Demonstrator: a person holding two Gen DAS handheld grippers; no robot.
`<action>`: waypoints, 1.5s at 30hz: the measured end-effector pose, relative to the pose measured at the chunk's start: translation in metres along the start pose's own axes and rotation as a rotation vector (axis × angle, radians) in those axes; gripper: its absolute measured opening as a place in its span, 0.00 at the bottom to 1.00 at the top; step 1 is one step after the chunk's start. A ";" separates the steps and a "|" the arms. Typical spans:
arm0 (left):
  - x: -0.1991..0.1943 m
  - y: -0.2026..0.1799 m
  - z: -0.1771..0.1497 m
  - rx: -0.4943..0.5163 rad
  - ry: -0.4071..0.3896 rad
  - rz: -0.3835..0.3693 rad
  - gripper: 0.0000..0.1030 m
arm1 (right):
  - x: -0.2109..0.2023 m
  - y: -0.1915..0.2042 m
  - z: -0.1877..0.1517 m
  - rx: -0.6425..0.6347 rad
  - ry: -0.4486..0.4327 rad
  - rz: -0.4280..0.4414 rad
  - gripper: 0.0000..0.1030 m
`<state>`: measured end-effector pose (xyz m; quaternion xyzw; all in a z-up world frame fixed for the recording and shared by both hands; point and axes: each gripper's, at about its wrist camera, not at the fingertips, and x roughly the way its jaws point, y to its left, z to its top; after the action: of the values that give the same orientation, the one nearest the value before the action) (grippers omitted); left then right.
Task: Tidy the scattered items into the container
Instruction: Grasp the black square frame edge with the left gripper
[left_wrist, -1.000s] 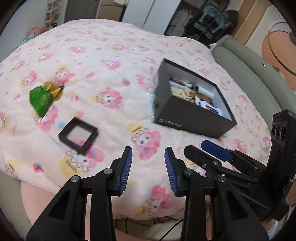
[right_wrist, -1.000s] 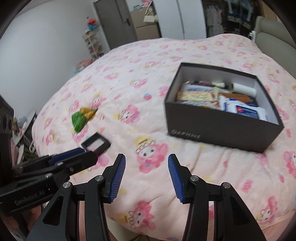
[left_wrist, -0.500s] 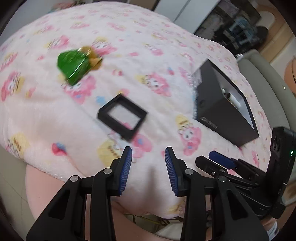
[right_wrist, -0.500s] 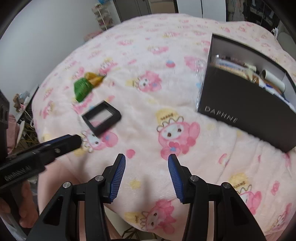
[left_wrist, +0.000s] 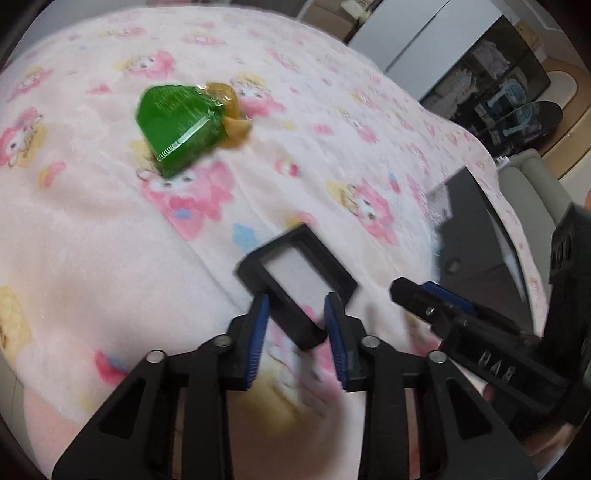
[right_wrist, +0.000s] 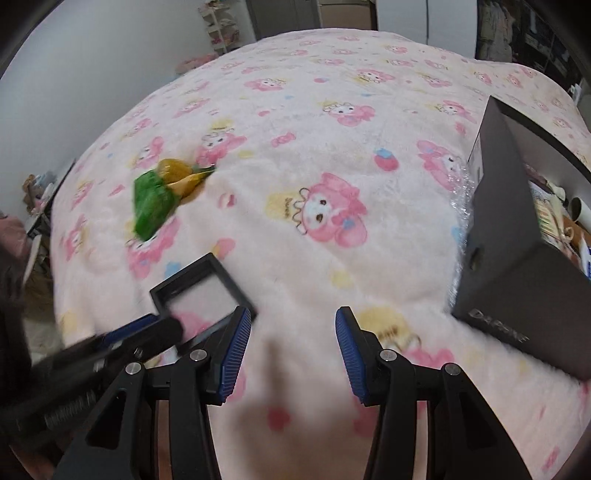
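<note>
The left gripper (left_wrist: 295, 325) hangs low over the near edge of a pink cartoon-print blanket (left_wrist: 92, 229), jaws apart, with the near corner of a black frame (left_wrist: 297, 280) lying between its blue pads (left_wrist: 258, 332); whether the pads touch the frame cannot be told, as the picture is blurred there. The frame is a flat, black-rimmed square with a pale centre, lying flat on the blanket. Further up and to the left lies a green packet (left_wrist: 177, 125) with a yellow wrapper (left_wrist: 231, 110) touching its far side; both are well apart from the frame. To the right stands the black box (left_wrist: 476, 254), open on top, with the right gripper's finger (left_wrist: 436, 299) reaching in front of it. In the right wrist view the right gripper (right_wrist: 291, 347) is wide open and holds nothing, hovering over bare blanket between the frame (right_wrist: 203, 291) at its left and the box (right_wrist: 513, 258) at its right. The box bears pale lettering low on its front wall and already has several items inside, seen only in part at the frame's edge. The green packet (right_wrist: 151, 203) and wrapper (right_wrist: 177, 177) lie beyond the frame, and the left gripper's finger (right_wrist: 122, 339) enters blurred from the lower left, over the frame's near side
</note>
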<state>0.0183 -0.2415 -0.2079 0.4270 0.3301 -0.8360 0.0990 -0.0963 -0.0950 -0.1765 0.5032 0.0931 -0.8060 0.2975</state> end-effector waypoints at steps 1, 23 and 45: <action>0.002 0.006 0.002 -0.027 0.012 -0.023 0.25 | 0.006 0.001 0.001 0.010 0.005 0.001 0.42; 0.009 0.008 0.005 -0.038 0.030 -0.111 0.24 | 0.005 0.016 -0.018 0.020 0.089 0.309 0.28; 0.006 0.009 0.004 -0.049 0.021 -0.145 0.26 | 0.027 0.007 -0.002 0.042 0.074 0.283 0.27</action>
<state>0.0162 -0.2502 -0.2155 0.4082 0.3815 -0.8281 0.0449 -0.0989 -0.1101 -0.1997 0.5467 0.0152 -0.7387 0.3939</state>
